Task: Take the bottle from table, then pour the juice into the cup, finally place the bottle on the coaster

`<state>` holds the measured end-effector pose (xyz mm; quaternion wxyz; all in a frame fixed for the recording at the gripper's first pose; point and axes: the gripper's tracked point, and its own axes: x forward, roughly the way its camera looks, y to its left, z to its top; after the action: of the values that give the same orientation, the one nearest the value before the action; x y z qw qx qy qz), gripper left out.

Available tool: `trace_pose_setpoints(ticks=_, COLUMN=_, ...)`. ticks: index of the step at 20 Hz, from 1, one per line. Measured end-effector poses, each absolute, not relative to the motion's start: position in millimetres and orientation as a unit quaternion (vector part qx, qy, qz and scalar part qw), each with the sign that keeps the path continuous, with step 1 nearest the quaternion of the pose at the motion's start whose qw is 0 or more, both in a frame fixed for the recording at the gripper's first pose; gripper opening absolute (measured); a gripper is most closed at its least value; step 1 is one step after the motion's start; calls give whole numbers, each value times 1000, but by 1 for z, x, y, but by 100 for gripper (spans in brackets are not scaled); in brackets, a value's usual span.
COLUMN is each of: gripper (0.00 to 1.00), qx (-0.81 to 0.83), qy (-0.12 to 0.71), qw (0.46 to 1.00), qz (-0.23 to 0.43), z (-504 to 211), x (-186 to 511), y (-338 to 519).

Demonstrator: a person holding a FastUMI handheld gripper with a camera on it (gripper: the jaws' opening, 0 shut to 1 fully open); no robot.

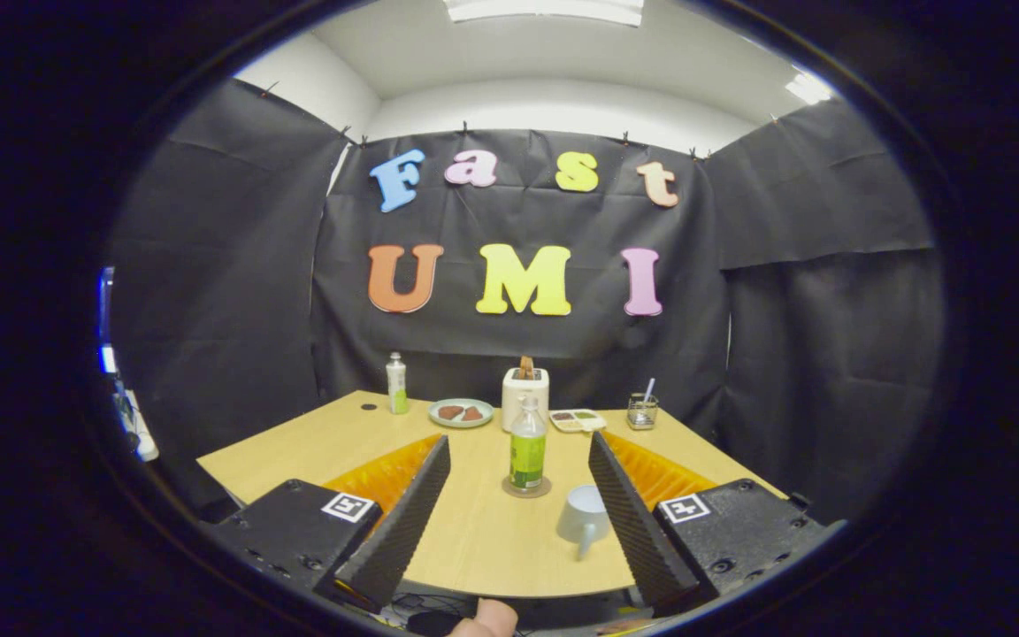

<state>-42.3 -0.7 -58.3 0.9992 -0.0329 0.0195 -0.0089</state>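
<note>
Your claw (518, 451) stands wide open with nothing between its two black ribbed fingers (403, 522); both hang above the near part of the light wooden table (315, 451). Just ahead, in the gap between the fingertips, the clear plastic bottle with the green label and white cap (528, 447) stands upright on a small round brown coaster (526, 487), untouched by either finger. Nearer to you and hard by the right finger sits the pale grey-blue cup (584, 516), its handle pointing back toward you. Beyond the bottle stands a white toaster with a slice of bread in its slot (525, 394). Left of the toaster lies a pale green plate with brown pieces on it (461, 413), and further left a second small white-and-green bottle (396, 384). Right of the toaster are a shallow white divided tray (578, 420) and a clear glass holder with a straw (642, 410). Your fingertip (485, 619) shows below the claw.
</note>
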Motion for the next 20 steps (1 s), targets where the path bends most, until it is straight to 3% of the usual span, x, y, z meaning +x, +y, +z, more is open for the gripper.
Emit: trace_pose_setpoints(ticks=20, gripper=100, qx=-21, qy=22, qw=999, qz=-17, z=-62, x=-37, y=1)
